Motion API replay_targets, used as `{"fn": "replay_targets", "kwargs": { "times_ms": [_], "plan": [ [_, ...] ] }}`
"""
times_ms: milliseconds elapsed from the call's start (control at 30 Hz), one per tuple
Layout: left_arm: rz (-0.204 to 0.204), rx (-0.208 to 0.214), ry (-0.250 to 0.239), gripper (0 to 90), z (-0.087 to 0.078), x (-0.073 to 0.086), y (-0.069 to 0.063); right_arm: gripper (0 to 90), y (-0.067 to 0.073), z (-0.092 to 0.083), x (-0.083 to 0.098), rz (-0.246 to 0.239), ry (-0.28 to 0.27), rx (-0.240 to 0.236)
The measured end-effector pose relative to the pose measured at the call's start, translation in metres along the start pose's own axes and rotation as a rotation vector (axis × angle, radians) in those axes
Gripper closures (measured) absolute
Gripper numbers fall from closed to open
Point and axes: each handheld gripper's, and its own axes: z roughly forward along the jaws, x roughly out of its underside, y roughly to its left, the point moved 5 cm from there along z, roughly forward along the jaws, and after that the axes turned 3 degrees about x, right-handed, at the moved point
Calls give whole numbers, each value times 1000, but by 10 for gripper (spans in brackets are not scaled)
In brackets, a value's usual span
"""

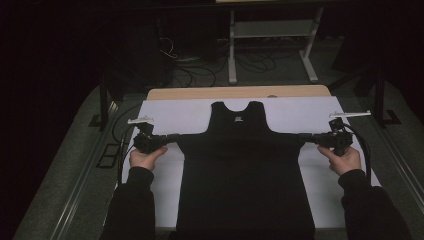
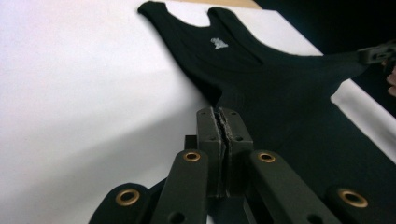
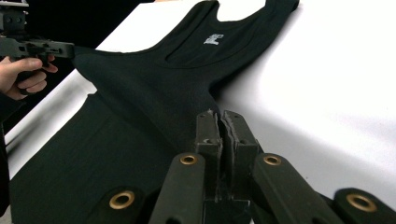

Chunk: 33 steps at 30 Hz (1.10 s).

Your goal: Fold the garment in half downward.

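- High view: a black tank top (image 1: 245, 175) is laid flat on a white sheet (image 1: 175, 115) over the table, neck toward the far edge, small white label just under the neckline.
- Its hem is cut off by the bottom of the frame; fabric detail is lost in the dark.
- Left gripper (image 1: 172, 137) is seen at the top's left side below the armhole, jaws clamped on the cloth edge, which is drawn out into a point toward it.
- Right gripper (image 1: 303, 137) is seen clamped the same way on the opposite side edge; that side is pulled out too.
- Left hand (image 1: 146, 157) and right hand (image 1: 344, 159) are wrapped around the gripper bodies; dark sleeves run off the bottom edge.
- The exact pinch points are hard to make out from above: black jaws on black cloth.
- Left gripper view: the jaws are pressed together with only a thin seam between them, and the tank top (image 2: 280, 93) is bunched right at the tips; the cloth actually caught is hidden by the jaws.
- The right gripper (image 2: 373, 55) is partly cut off at the frame's right edge, with stretched cloth leading to it.
- Right gripper view: jaws likewise clenched on the tank top (image 3: 154, 93), a thin frayed line showing between the pads.
- The left gripper (image 3: 70, 48) and the left hand (image 3: 23, 74) are seen at the far left, partly cropped.
- Room beyond the table is too dark to read apart from a pale stand (image 1: 270, 30) and floor cables (image 1: 200, 70).
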Motion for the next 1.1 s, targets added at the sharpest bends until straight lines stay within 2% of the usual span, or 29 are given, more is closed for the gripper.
{"fn": "replay_targets", "kwargs": {
  "times_ms": [333,700,1100],
  "plan": [
    [1,7,3,868,-9,8,-6,840,7,-8,8,7,-2,-5],
    [15,25,1,868,-16,14,-18,839,13,-15,15,-7,-2,1],
    [15,32,15,868,-21,25,-25,839,21,-21,25,-14,7,-2]
  ]
}}
